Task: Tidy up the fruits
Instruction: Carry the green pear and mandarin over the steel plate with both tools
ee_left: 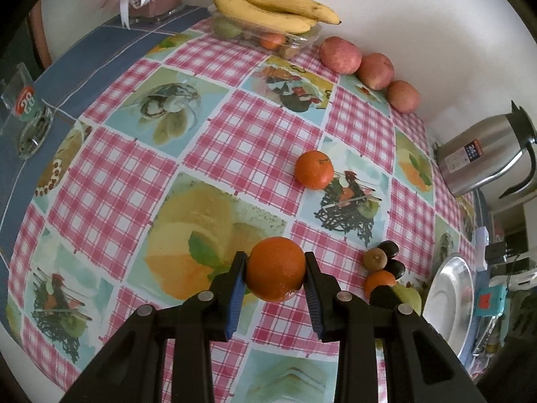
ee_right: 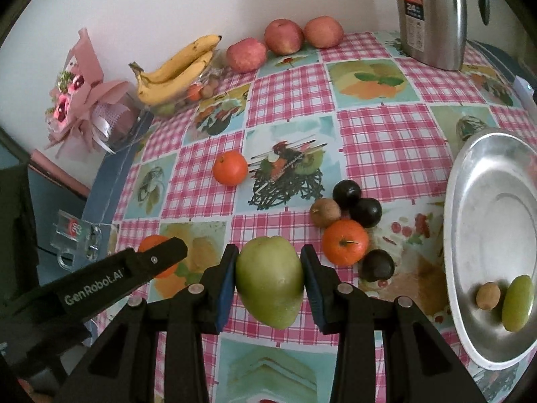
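Left tongs: closed on an orange, blue pads pressed to both its sides, low over the checked surface.
Right tongs: closed on a green pear, pads tight on both sides; the left tongs show to its left in the right wrist view.
Fruit pile: just right of the pear, a tangerine touching a kiwi and three dark plums.
Loose tangerine: a second tangerine lies alone mid-surface, well apart from the pile.
Metal plate: at the right edge of the surface, holding a small kiwi beside a green fruit.
Back row: three red apples along the wall, next to a banana bunch lying on a clear box of fruit.
Kettle: steel, upright in the far right corner.
Bouquet: pink-wrapped, at the far left end.
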`<control>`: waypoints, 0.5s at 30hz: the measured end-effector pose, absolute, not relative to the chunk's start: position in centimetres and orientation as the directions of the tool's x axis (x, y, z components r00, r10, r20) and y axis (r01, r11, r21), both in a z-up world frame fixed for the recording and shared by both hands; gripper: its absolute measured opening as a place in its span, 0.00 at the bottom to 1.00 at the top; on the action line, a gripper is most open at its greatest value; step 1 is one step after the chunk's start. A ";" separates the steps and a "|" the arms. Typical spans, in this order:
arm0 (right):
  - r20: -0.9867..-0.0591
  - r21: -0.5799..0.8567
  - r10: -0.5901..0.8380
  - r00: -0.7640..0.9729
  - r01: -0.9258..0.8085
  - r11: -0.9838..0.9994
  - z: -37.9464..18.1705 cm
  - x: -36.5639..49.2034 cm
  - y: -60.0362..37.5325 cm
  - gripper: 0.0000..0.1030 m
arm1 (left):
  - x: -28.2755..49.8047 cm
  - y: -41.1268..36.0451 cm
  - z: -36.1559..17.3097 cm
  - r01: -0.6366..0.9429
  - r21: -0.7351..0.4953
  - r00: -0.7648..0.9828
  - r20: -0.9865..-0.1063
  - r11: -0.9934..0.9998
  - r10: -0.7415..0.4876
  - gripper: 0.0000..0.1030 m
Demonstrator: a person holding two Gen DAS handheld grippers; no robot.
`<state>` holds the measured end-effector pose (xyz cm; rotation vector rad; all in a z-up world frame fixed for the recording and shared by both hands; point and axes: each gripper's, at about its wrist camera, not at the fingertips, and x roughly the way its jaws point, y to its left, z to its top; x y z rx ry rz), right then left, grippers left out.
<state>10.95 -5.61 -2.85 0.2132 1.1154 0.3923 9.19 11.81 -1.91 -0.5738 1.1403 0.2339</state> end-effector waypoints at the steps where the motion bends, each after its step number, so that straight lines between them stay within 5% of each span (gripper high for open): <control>1: -0.826 0.361 0.409 0.388 -0.193 0.912 -2.7 11.0 -5.9 0.38 | 9.2 11.6 -1.7 -0.452 -0.308 0.415 -0.903 0.837 -0.108 0.34; 15: -0.787 0.423 0.358 0.502 0.017 0.906 -0.7 11.8 -15.9 0.38 | 10.1 5.2 0.4 -0.316 -0.305 0.460 -0.877 0.898 -0.136 0.34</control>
